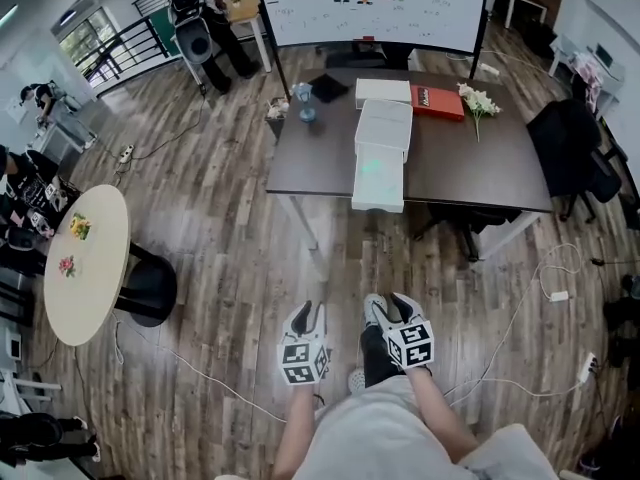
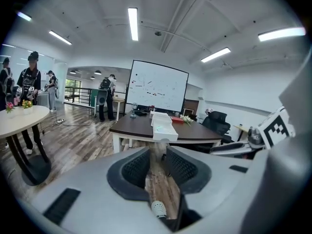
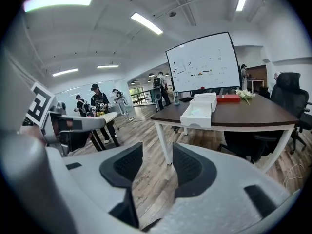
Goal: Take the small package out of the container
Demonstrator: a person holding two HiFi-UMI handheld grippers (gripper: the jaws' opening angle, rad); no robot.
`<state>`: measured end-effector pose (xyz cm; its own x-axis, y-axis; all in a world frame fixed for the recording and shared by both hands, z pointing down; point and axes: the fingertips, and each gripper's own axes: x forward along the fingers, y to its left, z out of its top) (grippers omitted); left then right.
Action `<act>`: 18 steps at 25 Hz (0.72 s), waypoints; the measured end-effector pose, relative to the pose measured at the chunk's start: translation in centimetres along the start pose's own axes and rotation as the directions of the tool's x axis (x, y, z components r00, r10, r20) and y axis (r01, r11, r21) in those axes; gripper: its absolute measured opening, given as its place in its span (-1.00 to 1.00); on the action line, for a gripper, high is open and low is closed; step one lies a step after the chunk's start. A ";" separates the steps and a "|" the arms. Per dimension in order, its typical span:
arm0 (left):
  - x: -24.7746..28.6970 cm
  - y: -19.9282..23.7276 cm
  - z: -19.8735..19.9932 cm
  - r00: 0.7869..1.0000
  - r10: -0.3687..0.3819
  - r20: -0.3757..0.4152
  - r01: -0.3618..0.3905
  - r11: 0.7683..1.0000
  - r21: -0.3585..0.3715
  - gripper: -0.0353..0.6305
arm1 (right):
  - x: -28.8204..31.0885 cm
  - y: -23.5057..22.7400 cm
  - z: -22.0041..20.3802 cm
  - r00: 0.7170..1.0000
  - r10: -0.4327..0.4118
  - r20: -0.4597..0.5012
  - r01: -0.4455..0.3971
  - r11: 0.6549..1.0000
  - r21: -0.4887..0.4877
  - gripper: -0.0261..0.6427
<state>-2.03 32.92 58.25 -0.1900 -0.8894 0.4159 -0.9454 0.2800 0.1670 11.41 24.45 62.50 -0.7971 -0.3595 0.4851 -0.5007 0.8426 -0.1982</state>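
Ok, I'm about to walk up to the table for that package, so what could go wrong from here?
1. The open white container overhangs the near edge of the table; a bump on arrival could tip it off.
2. A white cable and adapter lie on the floor to the right, a possible trip hazard on the way.

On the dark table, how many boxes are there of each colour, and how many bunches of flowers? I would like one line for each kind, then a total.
white boxes: 3
red box: 1
bunch of white flowers: 1
Total: 5
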 end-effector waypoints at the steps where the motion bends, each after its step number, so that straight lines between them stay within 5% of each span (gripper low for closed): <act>1: 0.7 0.2 0.2 1.000 0.000 -0.002 0.000 1.000 -0.001 -0.58 | 0.8 -0.2 0.4 1.000 0.010 0.000 -0.010 1.000 0.004 -0.33; 14: 10.2 3.2 3.9 0.996 0.060 -0.069 -0.053 0.994 0.094 -0.45 | 11.2 -5.3 7.0 0.979 0.113 0.170 -0.145 0.972 0.185 0.11; 18: 15.1 3.6 5.3 0.993 0.090 -0.077 -0.077 0.985 0.157 -0.45 | 14.1 -8.1 7.3 0.984 0.121 0.127 -0.144 0.970 0.195 0.13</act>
<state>-9.70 18.57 60.35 -0.2536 -0.8298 0.4971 -0.9576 0.2879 -0.0080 1.73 9.65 64.77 -0.8882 -0.3033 0.3452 -0.4367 0.7911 -0.4284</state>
